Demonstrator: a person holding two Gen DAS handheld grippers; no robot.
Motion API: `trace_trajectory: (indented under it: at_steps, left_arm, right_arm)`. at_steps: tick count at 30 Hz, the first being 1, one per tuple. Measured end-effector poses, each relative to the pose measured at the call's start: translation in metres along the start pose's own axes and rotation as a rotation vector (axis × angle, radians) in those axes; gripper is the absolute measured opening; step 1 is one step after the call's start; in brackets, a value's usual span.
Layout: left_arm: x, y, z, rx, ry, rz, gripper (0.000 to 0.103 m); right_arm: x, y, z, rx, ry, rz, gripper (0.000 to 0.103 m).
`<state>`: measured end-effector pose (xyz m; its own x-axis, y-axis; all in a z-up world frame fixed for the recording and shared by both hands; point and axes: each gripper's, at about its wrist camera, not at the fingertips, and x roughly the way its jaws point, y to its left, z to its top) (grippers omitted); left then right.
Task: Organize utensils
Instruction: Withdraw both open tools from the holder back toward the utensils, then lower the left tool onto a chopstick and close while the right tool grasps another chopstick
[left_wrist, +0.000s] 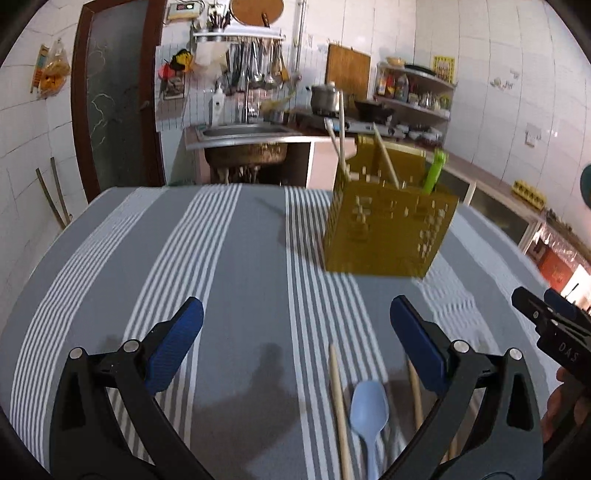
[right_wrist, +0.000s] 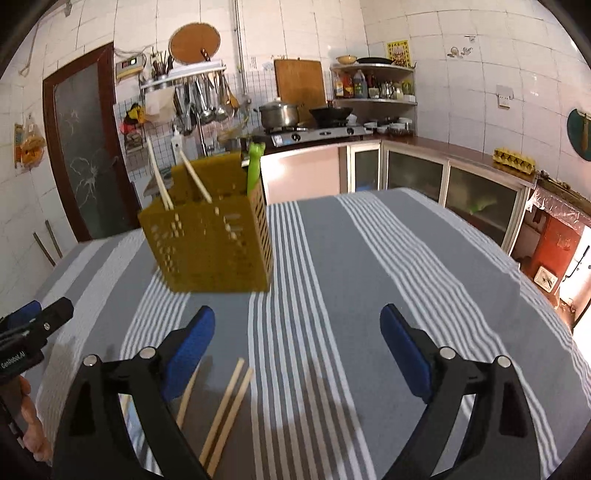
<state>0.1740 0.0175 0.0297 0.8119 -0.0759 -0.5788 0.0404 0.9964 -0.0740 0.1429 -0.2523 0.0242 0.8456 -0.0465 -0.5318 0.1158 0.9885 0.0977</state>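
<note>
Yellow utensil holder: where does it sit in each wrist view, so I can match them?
Left wrist view: the yellow utensil holder stands right of centre on the striped tablecloth, beyond the open left gripper.
Right wrist view: the holder stands left of centre, beyond the open right gripper.
Shared landmark: the green utensil sticking up from the holder.

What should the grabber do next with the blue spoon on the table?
Probably lower the left hand-held gripper onto the blue spoon and close on it. Its jaws are wide open and empty, the spoon lies on the striped cloth right below them between loose chopsticks, and the yellow holder ahead already holds chopsticks and a green utensil.
</note>
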Motion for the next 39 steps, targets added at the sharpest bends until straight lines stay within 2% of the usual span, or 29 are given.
trace_trajectory:
  at_steps: [5, 16, 23, 32, 35, 37, 39]
  left_arm:
    - [0.013, 0.0, -0.016, 0.003, 0.035, 0.013, 0.098]
    - [0.038, 0.002, -0.038, 0.0, 0.12, 0.007, 0.098]
    - [0.049, -0.002, -0.043, 0.026, 0.18, 0.015, 0.098]
    - [0.064, -0.001, -0.051, 0.026, 0.28, 0.032, 0.098]
    - [0.066, 0.001, -0.052, 0.019, 0.29, 0.028, 0.098]
    - [0.065, 0.0, -0.053, 0.023, 0.289, 0.031, 0.098]
    - [0.065, -0.001, -0.054, 0.034, 0.292, 0.036, 0.098]
  right_arm:
    - [0.011, 0.005, -0.018, -0.024, 0.042, -0.017, 0.089]
    - [0.026, 0.016, -0.028, -0.068, 0.082, -0.058, 0.089]
    - [0.047, 0.022, -0.045, -0.088, 0.2, -0.069, 0.089]
    - [0.051, 0.022, -0.055, -0.079, 0.275, -0.074, 0.089]
    - [0.051, 0.023, -0.057, -0.076, 0.289, -0.082, 0.088]
    - [0.051, 0.026, -0.058, -0.08, 0.3, -0.085, 0.087]
    - [0.05, 0.029, -0.059, -0.086, 0.303, -0.089, 0.08]
